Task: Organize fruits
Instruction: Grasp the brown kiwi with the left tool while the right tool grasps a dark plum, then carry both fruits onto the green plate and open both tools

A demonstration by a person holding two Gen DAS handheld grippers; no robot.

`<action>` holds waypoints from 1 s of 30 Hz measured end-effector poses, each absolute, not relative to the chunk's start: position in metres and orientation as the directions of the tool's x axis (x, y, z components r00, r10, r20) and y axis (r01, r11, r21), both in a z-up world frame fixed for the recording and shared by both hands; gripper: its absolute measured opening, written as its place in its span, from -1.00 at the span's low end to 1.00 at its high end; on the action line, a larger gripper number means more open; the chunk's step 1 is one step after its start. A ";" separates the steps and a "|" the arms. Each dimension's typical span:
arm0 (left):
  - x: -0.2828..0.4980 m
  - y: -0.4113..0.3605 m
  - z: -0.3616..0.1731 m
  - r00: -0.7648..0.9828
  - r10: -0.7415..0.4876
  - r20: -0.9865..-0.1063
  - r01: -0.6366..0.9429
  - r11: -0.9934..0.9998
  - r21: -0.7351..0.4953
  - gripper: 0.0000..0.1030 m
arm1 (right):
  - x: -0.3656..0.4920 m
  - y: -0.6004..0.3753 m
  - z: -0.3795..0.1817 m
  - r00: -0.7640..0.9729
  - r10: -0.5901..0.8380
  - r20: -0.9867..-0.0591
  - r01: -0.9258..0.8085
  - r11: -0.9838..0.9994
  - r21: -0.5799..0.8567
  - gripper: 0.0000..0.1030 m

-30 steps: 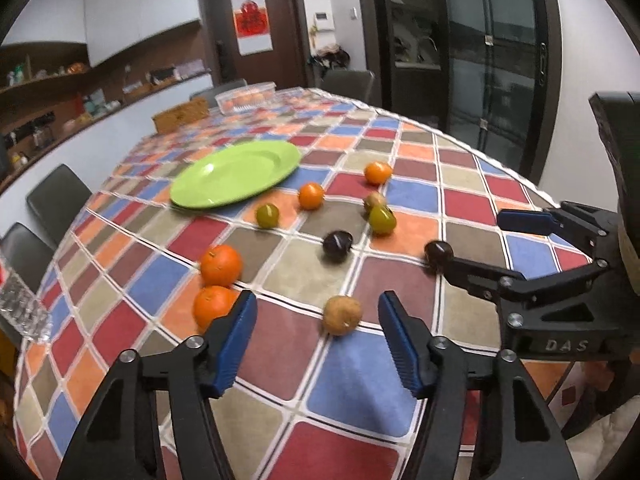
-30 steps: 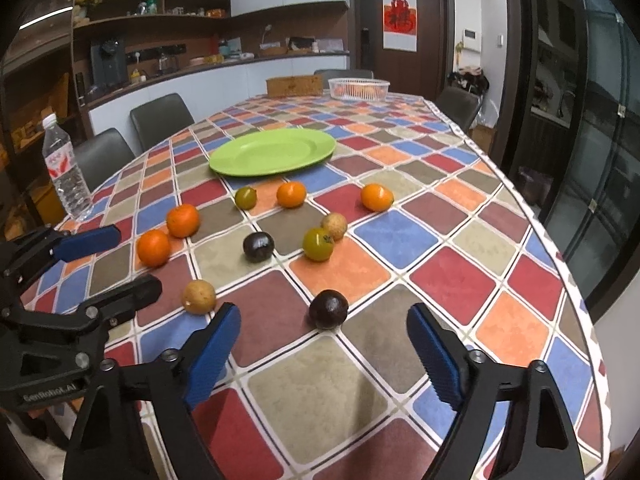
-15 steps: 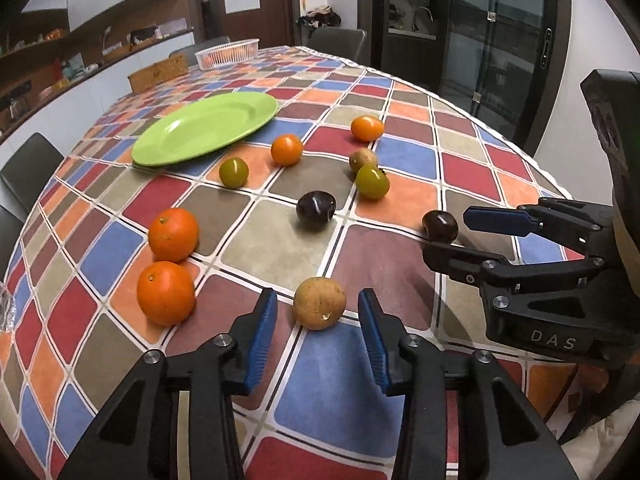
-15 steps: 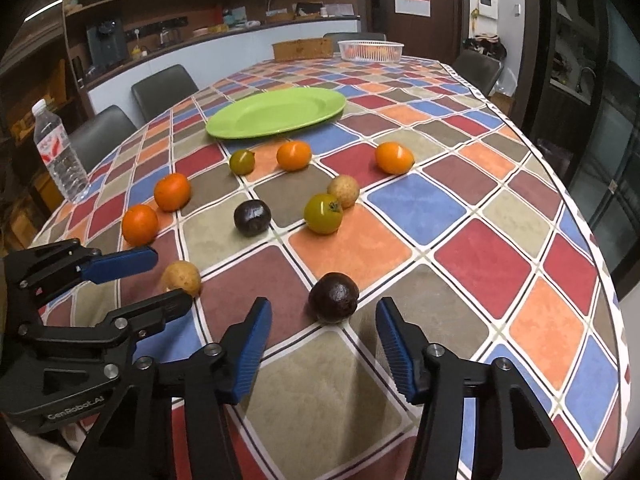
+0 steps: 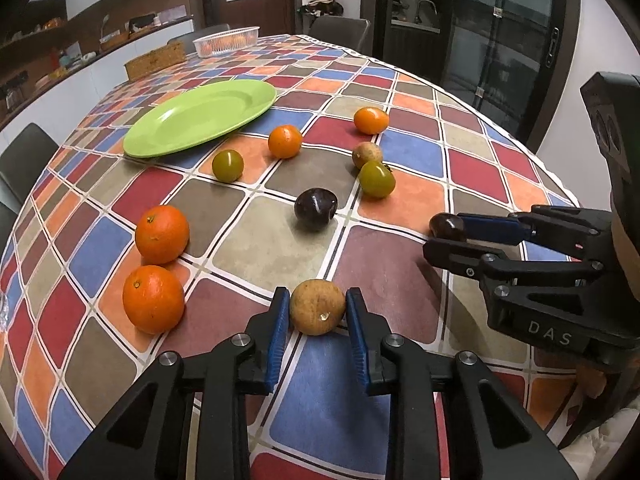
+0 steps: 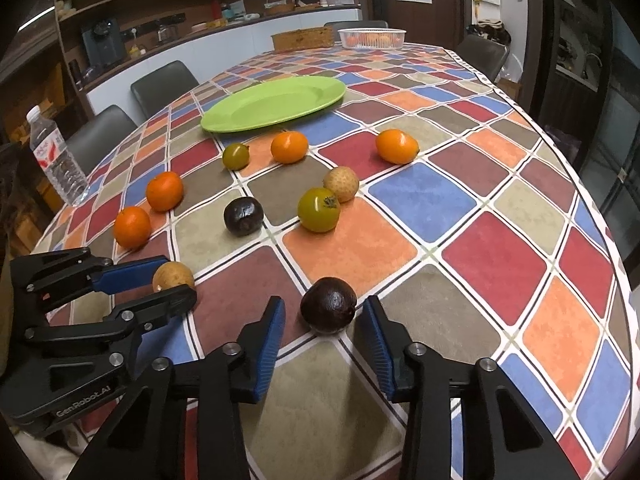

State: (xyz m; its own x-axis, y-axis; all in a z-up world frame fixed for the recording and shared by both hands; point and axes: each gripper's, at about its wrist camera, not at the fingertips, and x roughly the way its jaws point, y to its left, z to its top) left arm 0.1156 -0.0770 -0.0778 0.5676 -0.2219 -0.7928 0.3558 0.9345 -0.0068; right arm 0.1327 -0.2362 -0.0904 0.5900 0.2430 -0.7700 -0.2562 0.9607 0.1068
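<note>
Fruits lie scattered over the near half of the desk point(image 6: 496, 264), which wears a checked cloth of red, blue, orange and tan squares. The left hand-held gripper point(image 5: 318, 312) is clamped on a tan fruit point(image 5: 318, 307) — both blue pads point(image 5: 278, 332) touch its sides, and it sits low, at the cloth. The right hand-held gripper point(image 6: 326, 330) stands apart around a dark fruit point(image 6: 329, 306), with a gap showing on each side of it; the fruit rests on the cloth between the pads point(image 6: 270, 344).

Just left of the tan fruit sit 2 oranges point(image 5: 154, 299), one behind the other and close together. Toward the middle lies a dark plum point(image 5: 316, 210). Beyond it, a green tomato point(image 5: 377, 179) touches or nearly touches a second tan fruit point(image 5: 367, 154). Farther back are a smaller green tomato point(image 5: 227, 165) and 2 small oranges point(image 5: 285, 141), well apart from each other.

A green plate point(image 5: 200, 118) lies beyond the fruit, nothing on it. At the far end of the desk stand a white basket point(image 6: 372, 38) with orange fruit inside and a brown box point(image 6: 303, 39) beside it. A water bottle point(image 6: 56, 160) stands upright at the left edge — seen from the right wrist view. Dark chairs point(image 6: 164, 86) line that side.
</note>
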 end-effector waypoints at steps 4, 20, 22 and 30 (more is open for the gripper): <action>0.117 -0.075 -0.076 0.576 -0.217 -0.788 0.341 0.940 -0.009 -0.45 | 0.134 -0.235 -0.090 0.585 0.248 -0.772 -0.262 0.959 0.109 -0.44; 0.103 -0.054 -0.036 0.680 -0.223 -0.698 0.301 0.954 -0.011 -0.45 | 0.117 -0.212 -0.053 0.628 0.297 -0.719 -0.332 0.938 0.097 -0.44; 0.104 -0.049 -0.029 0.695 -0.222 -0.684 0.295 0.955 -0.010 -0.45 | 0.117 -0.208 -0.046 0.637 0.303 -0.708 -0.342 0.935 0.092 -0.44; 0.121 -0.034 -0.004 0.747 -0.212 -0.630 0.271 0.963 -0.002 -0.45 | 0.133 -0.195 -0.017 0.676 0.346 -0.650 -0.378 0.921 0.097 -0.44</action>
State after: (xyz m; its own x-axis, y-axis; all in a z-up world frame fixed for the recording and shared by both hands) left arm 0.1205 -0.0338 -0.0040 0.7473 -0.2121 -0.6297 0.2712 0.9625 -0.0023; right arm 0.1326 -0.1950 -0.0171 0.6762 0.3458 -0.6505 -0.3779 0.9208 0.0967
